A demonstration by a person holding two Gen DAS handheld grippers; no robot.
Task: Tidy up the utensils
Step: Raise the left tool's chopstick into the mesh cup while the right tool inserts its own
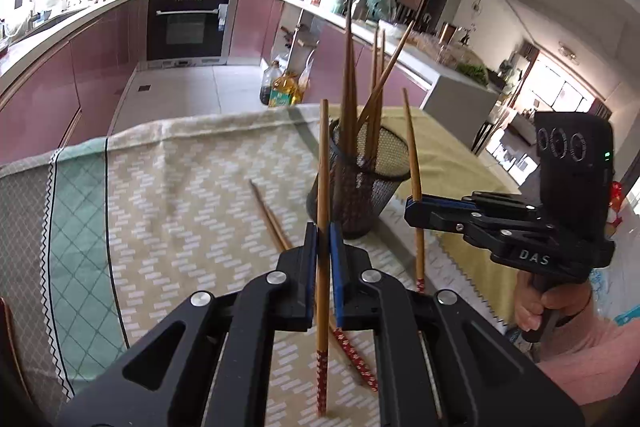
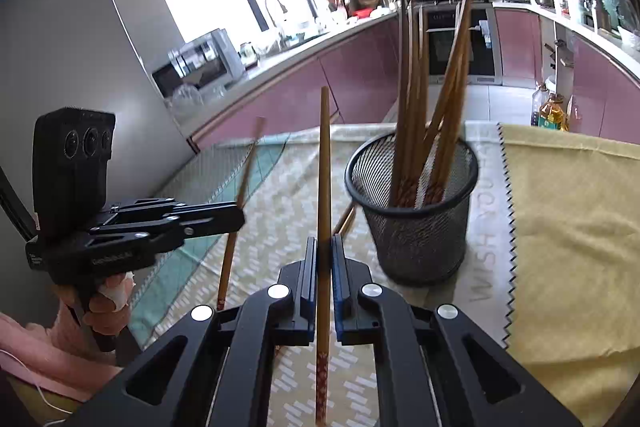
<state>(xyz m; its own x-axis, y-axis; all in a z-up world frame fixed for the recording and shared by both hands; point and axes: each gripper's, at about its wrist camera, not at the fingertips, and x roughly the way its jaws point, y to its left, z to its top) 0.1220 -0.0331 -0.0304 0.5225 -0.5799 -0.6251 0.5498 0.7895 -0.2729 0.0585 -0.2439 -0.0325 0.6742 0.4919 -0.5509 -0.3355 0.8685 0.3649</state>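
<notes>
While both claws grip, chopsticks stand upright.
Left gripper (image 1: 322, 233) and right gripper (image 2: 325, 247) each pinch one chopstick (image 1: 322, 163) (image 2: 324, 163) beside the mesh holder (image 2: 416, 219).

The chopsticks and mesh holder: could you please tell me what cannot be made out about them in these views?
- Left wrist view: the mesh holder base is hidden behind the left tool.
- Right wrist view: the chopstick in the left tool is motion-blurred.
- Both views: the chopsticks' count inside the holder is unclear; they overlap.
</notes>
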